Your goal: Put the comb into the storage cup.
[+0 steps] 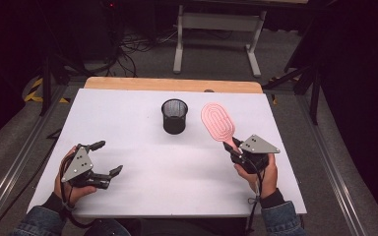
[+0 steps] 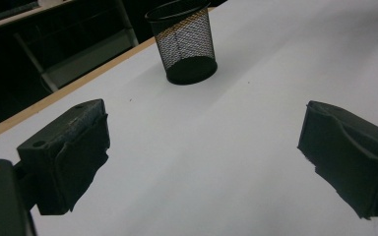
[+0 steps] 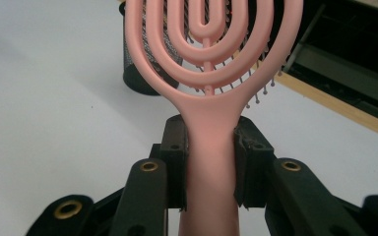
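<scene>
We see the right tongs (image 1: pixel 234 147) pinching the pink hairbrush (image 1: pixel 218 122) at three o'clock of the mesh cup (image 1: pixel 174 116); left tongs (image 1: pixel 109 157) spread at seven.

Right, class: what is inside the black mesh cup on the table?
The mesh cup looks empty: the high view shows only its dark interior, nothing poking above the rim. Its floor is too dark to rule out something small.

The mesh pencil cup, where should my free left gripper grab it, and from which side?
Probably the rim of the mesh pencil cup, from above. It stands upright with its mouth open and looks empty, so one jaw can go inside and one outside the thin wall. The left gripper is open and apart from it. The right gripper is shut on the pink hairbrush to the cup's right, so favour the left rim.
</scene>
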The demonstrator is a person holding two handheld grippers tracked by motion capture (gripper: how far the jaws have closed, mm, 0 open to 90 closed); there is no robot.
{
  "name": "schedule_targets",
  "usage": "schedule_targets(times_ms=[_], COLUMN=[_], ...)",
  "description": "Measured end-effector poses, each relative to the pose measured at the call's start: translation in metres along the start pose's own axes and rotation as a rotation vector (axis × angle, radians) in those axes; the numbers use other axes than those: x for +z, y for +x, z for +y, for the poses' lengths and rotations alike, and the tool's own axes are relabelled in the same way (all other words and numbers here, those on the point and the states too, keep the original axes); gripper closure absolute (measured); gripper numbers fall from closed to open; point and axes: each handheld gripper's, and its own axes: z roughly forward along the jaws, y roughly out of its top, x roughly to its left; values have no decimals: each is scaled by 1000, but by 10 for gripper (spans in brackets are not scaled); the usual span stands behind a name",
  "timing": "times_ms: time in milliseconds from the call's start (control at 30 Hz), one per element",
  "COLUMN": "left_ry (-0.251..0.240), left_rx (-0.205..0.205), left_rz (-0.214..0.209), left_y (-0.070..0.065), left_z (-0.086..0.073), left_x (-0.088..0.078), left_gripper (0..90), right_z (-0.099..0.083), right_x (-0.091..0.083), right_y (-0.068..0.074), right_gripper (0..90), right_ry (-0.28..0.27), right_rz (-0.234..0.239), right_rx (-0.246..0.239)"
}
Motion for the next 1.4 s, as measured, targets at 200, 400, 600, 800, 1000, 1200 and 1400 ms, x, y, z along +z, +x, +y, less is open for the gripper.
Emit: schedule_targets(times_ms=[200,400,600,800,1000,1200,1400], left_ry=[42,34,35,26,-15,-72,-116], left_rx=[3,-35,-60,-74,-86,-109,-159], left_rz=[-23,-54,-81,-127,-171,-221,-293], left_y=[-3,0,-2,-5,-12,-23,-32], left_z=[1,5,13,26,45,65,79], left_x=[9,16,26,45,63,80,94], left_gripper=[46,45,59,90,99,112,126], right_z=[2,3,6,9,13,18,21], right_x=[1,4,10,19,29,38,45], right_y=[7,16,26,36,49,63,77], right_gripper=[707,707,707,707,707,707,707], right_ry=[-44,-72,-92,-109,-125,-142,-150], right_rz=[-7,-1,5,15,28,37,53], right_rx=[-14,-18,-30,-38,-49,-67,-94])
